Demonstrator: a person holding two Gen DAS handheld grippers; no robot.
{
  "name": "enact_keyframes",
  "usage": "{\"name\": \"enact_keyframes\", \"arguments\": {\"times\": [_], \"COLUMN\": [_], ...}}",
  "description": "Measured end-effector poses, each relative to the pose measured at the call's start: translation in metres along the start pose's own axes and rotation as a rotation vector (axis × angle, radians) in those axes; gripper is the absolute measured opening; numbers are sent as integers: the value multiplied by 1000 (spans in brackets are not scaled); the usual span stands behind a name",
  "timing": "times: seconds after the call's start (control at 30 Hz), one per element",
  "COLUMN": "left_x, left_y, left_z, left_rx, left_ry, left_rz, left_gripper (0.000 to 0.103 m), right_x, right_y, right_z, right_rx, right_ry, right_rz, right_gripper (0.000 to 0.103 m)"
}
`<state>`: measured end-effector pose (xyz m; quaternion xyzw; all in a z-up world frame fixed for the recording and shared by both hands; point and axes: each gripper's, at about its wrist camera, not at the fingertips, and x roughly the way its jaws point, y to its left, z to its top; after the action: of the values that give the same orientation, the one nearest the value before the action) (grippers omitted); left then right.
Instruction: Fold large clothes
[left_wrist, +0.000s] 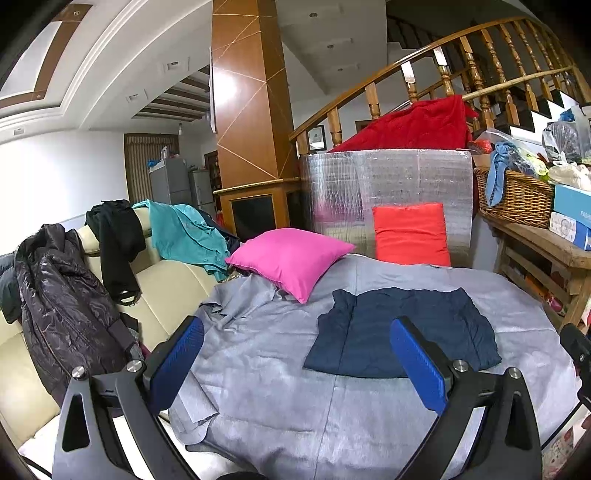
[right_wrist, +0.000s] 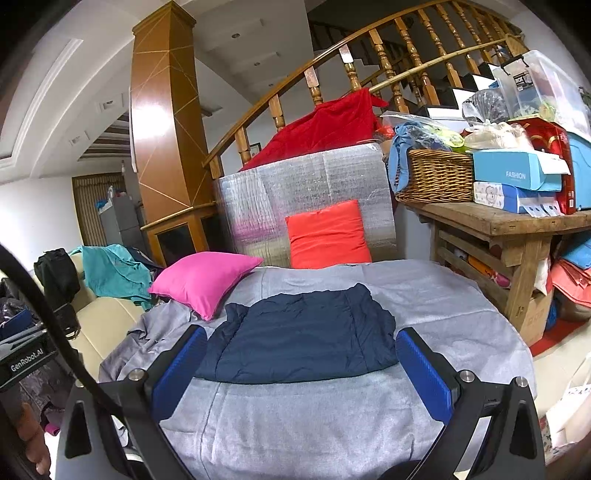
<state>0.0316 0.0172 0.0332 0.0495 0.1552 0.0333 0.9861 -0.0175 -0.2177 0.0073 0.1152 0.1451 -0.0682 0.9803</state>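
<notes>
both grippers: black angular frames, silver screws, ribbed blue pads (left_wrist: 419, 365) on the jaws; a black cable (right_wrist: 48, 314) curves past the right gripper (right_wrist: 301, 373).

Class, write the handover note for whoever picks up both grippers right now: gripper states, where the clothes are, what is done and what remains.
Left gripper: jaws open, empty.
Right gripper: jaws open, empty, facing the navy garment.
The navy garment lies folded flat on the grey sheet, near the pink cushion.
Left, judging by sight: teal garment, black garment and dark jacket, draped unfolded over the cream sofa.
</notes>
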Motion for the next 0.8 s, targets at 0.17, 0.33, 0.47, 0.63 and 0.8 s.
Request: {"name": "enact_keyframes", "arguments": {"times": [0.17,0.33,0.47,0.63,0.8], "left_x": [-1,-2,1,9,19], "left_y": [0,0,-2,-4,-4], "left_z": [0,2,3,6,10], "left_rx": [0,0,4,1,-6], "left_ry": [-1,-6,-4,6,13], "left_rz": [-4,-8,-13,-18,-22], "left_gripper": [101,101,101,101,101], "right_x": [-2,-1,3,8,18], "right_y": [5,10,14,21,26], "right_z": [0,1,4,13,23], "right_rx": [2,-12,-24,-49,-65], "right_ry": [-8,-9,-7,-17,-28], "right_rz": [-4,-9,-12,-19,-21], "right_gripper": [103,103,103,103,103]}}
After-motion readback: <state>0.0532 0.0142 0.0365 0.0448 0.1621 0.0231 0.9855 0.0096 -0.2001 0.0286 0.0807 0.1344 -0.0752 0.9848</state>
